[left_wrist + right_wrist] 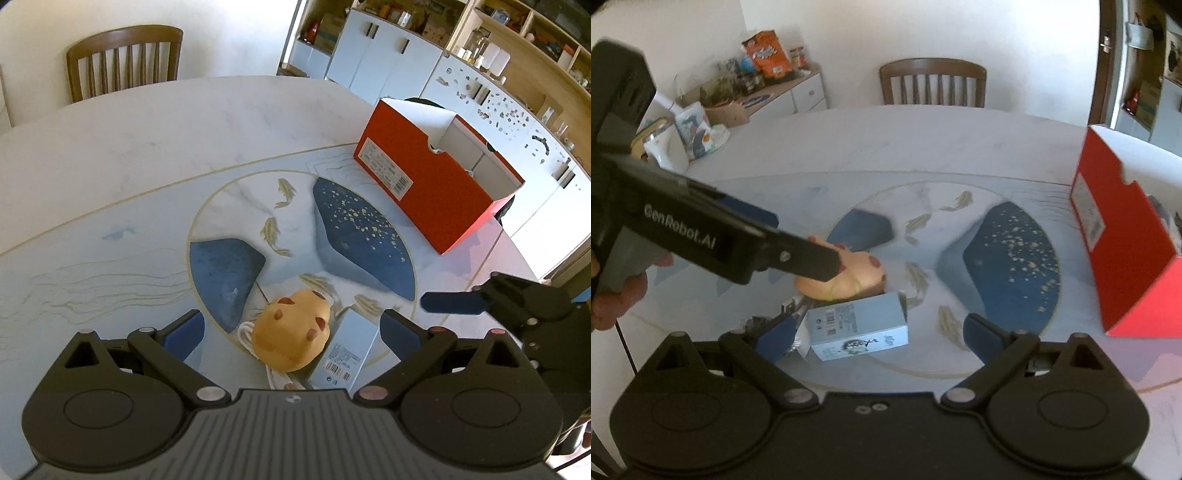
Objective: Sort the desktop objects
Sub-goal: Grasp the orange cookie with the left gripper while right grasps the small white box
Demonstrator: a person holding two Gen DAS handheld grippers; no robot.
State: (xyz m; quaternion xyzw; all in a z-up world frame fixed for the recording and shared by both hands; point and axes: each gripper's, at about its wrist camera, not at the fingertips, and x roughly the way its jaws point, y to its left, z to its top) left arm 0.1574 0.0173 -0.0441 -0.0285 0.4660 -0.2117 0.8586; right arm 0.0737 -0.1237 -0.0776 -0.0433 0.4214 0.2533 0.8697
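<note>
My left gripper [291, 334] is open low over the mat, its jaws on either side of a tan plush toy [295, 332] with brown spots and a light blue carton [343, 350] lying beside it. A white cord [246, 332] curls at the toy's left. My right gripper [879, 334] is open too, with the carton [857, 328] lying between its fingers. The left gripper's black body [701, 229] hides part of the toy [849, 282]. An open red shoebox [424, 181] stands at the far right of the mat.
A round fish-and-rock placemat [110, 258] covers the white marble table [184, 118]. A wooden chair [123, 59] stands behind the table. White cabinets [388, 55] lie beyond the shoebox. A white jug [663, 147] and bags sit at the table's far left.
</note>
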